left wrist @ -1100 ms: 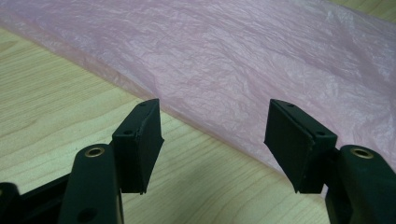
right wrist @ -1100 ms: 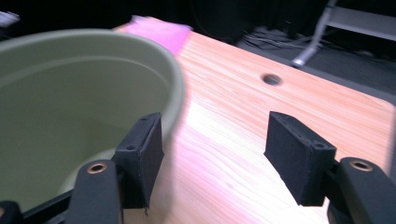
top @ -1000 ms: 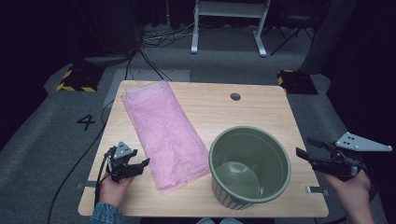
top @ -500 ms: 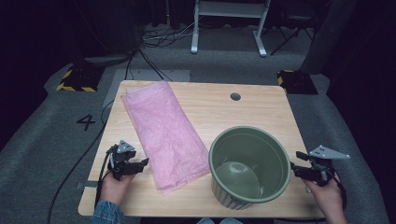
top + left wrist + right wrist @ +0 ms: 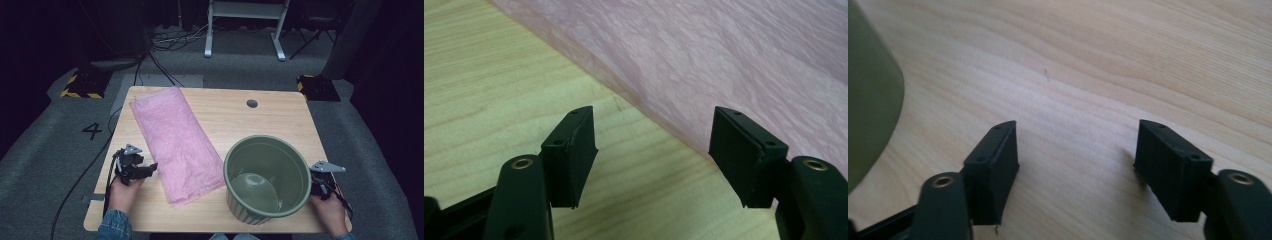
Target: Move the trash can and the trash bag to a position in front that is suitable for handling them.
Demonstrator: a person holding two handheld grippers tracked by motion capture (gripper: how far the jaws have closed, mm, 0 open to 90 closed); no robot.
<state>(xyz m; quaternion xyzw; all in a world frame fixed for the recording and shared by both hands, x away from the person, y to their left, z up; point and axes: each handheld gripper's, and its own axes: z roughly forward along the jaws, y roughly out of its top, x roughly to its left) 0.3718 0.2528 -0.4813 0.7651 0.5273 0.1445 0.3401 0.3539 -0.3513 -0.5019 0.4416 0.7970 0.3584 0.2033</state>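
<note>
A long sheet of thin pink material [image 5: 175,140] lies flat across the left half of the wooden table [image 5: 235,120]; its near edge [image 5: 744,65] shows in the left gripper view. A green pot [image 5: 266,177] stands upright at the front right, its wall [image 5: 868,110] at the left of the right gripper view. My left gripper [image 5: 148,168] rests low on the table just left of the sheet, open, nothing between its jaws [image 5: 654,155]. My right gripper [image 5: 317,184] sits close to the pot's right side, open over bare wood [image 5: 1075,165].
A round hole [image 5: 252,103] is in the table's far side. The table's right edge lies close to my right hand [image 5: 329,215]. On the floor are cables [image 5: 165,42], a white stand [image 5: 245,25], yellow-black blocks [image 5: 80,85] and a painted number [image 5: 92,131].
My right gripper has come in from beyond the table's right edge and down onto the table beside the pot. The left gripper has stayed put.
</note>
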